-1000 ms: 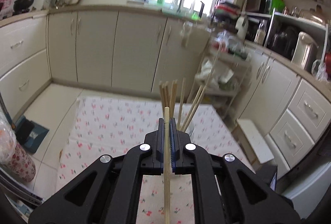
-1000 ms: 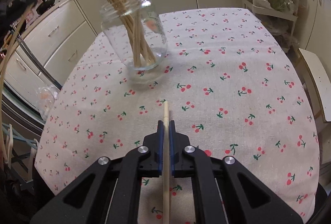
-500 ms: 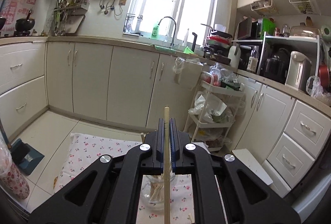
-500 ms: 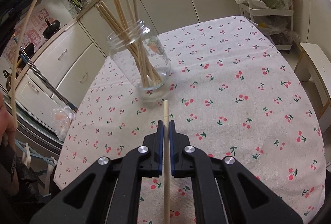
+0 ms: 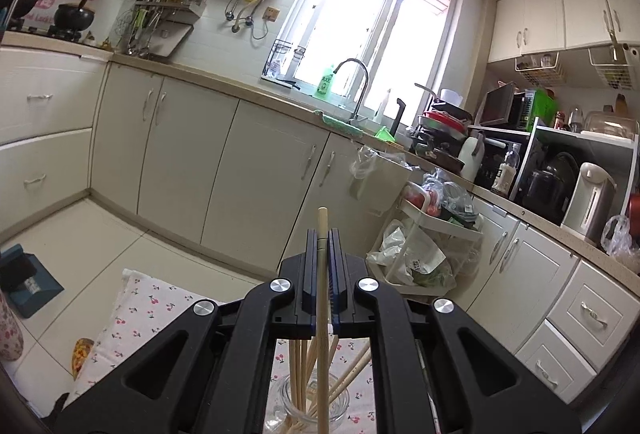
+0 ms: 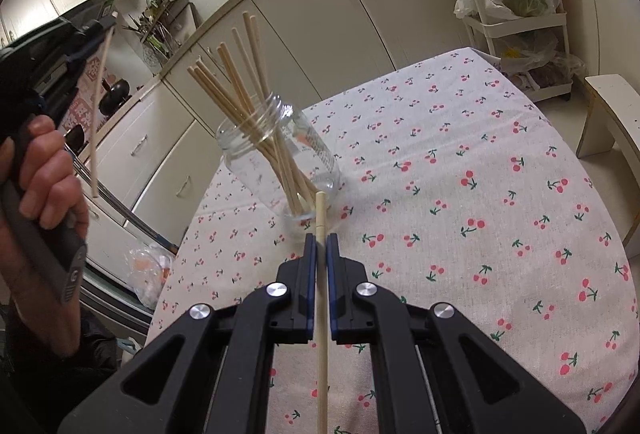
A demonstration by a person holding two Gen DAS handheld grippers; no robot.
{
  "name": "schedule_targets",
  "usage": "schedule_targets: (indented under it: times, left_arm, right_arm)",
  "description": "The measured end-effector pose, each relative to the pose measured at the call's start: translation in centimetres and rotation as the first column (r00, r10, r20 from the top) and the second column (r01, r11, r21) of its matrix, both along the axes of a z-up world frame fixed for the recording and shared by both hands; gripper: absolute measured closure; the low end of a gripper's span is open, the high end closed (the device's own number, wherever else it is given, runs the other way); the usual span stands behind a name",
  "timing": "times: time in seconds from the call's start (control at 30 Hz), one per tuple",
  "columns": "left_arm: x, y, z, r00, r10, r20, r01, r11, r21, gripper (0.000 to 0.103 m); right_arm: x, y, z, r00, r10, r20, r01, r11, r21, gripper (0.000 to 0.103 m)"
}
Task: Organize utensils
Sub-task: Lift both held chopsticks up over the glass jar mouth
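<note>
The left gripper point(image 5: 322, 234) was clamped tight on a single wooden chopstick point(image 5: 322, 298), the stick running straight back between the blue pads with its blunt tip poking out a little past them at twelve o'clock. Below it, at six o'clock in the left wrist view, stood the glass jar point(image 5: 316, 406) with a bundle of chopsticks point(image 5: 304, 366) leaning in it; whether the held stick touched the jar could not be told from there.

The right gripper point(image 6: 321, 240) was likewise closed on its own chopstick point(image 6: 321, 310), tip out at twelve o'clock, just short of the jar on the cherry-print tablecloth point(image 6: 480, 193). At nine o'clock the person's left hand point(image 6: 40, 173) gripped the other tool's handle.
</note>
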State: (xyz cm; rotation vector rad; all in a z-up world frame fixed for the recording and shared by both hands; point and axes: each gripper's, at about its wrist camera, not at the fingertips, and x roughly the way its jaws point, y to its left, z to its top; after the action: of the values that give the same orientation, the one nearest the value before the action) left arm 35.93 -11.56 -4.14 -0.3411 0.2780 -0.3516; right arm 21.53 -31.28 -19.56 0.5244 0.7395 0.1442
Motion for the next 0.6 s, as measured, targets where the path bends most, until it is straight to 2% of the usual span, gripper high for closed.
schedule_targets:
  times: [0.13, 0.27, 0.6]
  left_arm:
    - [1.0, -0.6, -0.5, 1.0, 0.01, -0.002, -0.01, 0.999, -0.031, 0.098]
    - [1.7, -1.3, -0.3, 0.998, 0.056, 0.041, -0.053, 0.997, -0.061, 0.098]
    - [3.8, -4.6, -2.0, 0.981, 0.145, 0.126, -0.142, 0.989, -0.039, 0.098]
  right_arm:
    - [-0.1, -0.4, 0.1, 1.0, -0.007, 0.01, 0.007, 1.0, 0.018, 0.097]
    - [-0.1, -0.7, 0.0, 1.0, -0.009, 0.013, 0.009, 0.999, 0.031, 0.097]
    - [0.3, -1.8, -1.1, 1.0, -0.022, 0.01, 0.021, 0.998, 0.063, 0.097]
